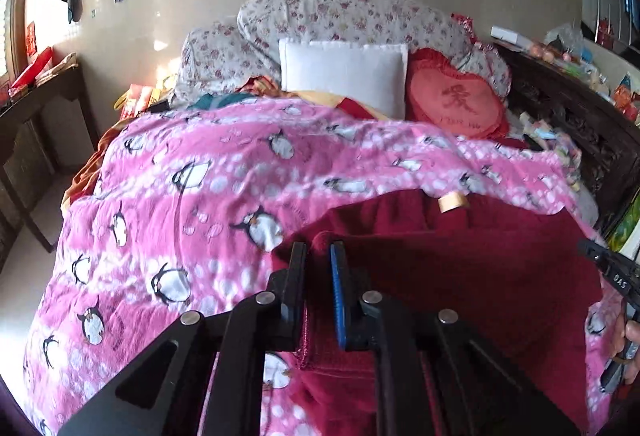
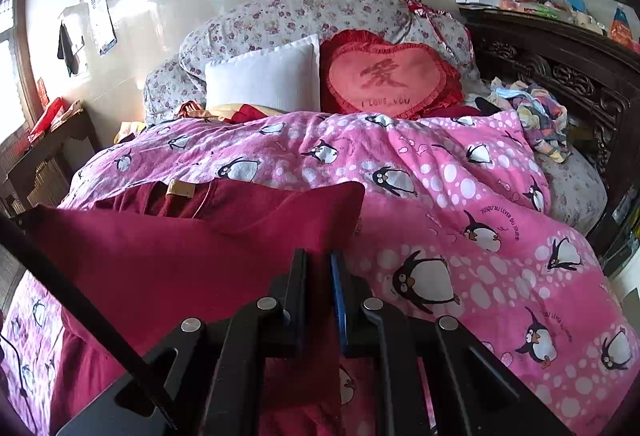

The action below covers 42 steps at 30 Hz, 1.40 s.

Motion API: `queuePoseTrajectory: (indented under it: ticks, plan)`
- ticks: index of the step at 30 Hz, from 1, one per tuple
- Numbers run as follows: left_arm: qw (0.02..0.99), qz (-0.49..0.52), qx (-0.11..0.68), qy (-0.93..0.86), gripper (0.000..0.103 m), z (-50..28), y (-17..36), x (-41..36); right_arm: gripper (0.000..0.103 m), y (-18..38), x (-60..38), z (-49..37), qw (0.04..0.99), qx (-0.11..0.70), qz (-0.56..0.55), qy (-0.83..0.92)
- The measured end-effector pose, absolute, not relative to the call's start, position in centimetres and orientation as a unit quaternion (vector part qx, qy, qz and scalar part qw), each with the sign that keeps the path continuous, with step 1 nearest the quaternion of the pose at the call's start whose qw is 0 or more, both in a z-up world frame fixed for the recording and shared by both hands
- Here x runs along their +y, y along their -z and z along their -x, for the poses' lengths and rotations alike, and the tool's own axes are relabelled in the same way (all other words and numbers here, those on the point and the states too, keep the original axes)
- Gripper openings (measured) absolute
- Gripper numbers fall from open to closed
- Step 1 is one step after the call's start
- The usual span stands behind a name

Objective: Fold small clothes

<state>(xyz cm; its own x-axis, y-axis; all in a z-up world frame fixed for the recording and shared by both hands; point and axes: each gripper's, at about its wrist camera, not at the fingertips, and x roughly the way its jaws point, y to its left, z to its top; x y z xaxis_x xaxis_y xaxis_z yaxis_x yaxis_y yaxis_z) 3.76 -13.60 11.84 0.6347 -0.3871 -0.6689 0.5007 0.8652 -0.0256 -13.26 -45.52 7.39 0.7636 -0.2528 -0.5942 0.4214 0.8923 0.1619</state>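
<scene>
A dark red garment (image 1: pixel 472 268) with a tan neck label (image 1: pixel 452 201) lies on a pink penguin blanket (image 1: pixel 180 195) on the bed. My left gripper (image 1: pixel 318 250) is shut on the garment's left edge, with red cloth pinched between the jaws. My right gripper (image 2: pixel 318 256) is shut on the garment's right edge (image 2: pixel 180 256) and holds it lifted off the blanket (image 2: pixel 480 195). The label also shows in the right wrist view (image 2: pixel 180 189). Part of the right gripper shows at the far right edge of the left wrist view (image 1: pixel 612 272).
A white pillow (image 1: pixel 344 73), a red heart cushion (image 1: pixel 456 103) and a floral quilt (image 1: pixel 340 15) lie at the bed's head. A dark carved headboard (image 2: pixel 560 75) with clutter stands on the right. A pile of small clothes (image 2: pixel 536 119) lies by it. A wooden table (image 1: pixel 36 103) stands on the left.
</scene>
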Motion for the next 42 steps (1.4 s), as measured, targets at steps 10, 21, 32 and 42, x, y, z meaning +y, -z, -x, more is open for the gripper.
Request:
queuePoseTrajectory:
  ticks: [10, 21, 32, 42]
  plan:
    - [0.885, -0.084, 0.411, 0.204, 0.018, -5.3, -5.6, -13.6, 0.027, -7.2, -43.4, 14.1, 0.925, 0.314, -0.102, 0.187]
    - [0.883, -0.089, 0.417, 0.195, 0.028, -4.8, -5.2, -13.8, 0.026, -4.4, -40.7, 12.8, 0.908, 0.365, -0.067, 0.197]
    - [0.891, -0.049, 0.4, 0.208, 0.072, -1.2, -8.1, -10.7, 0.027, -6.6, -39.3, 15.3, 0.913, 0.35, -0.081, 0.192]
    - [0.871, -0.032, 0.415, 0.262, 0.088, 6.1, -10.0, -6.7, 0.063, -9.2, -36.8, 22.1, 0.921, 0.335, -0.108, 0.167]
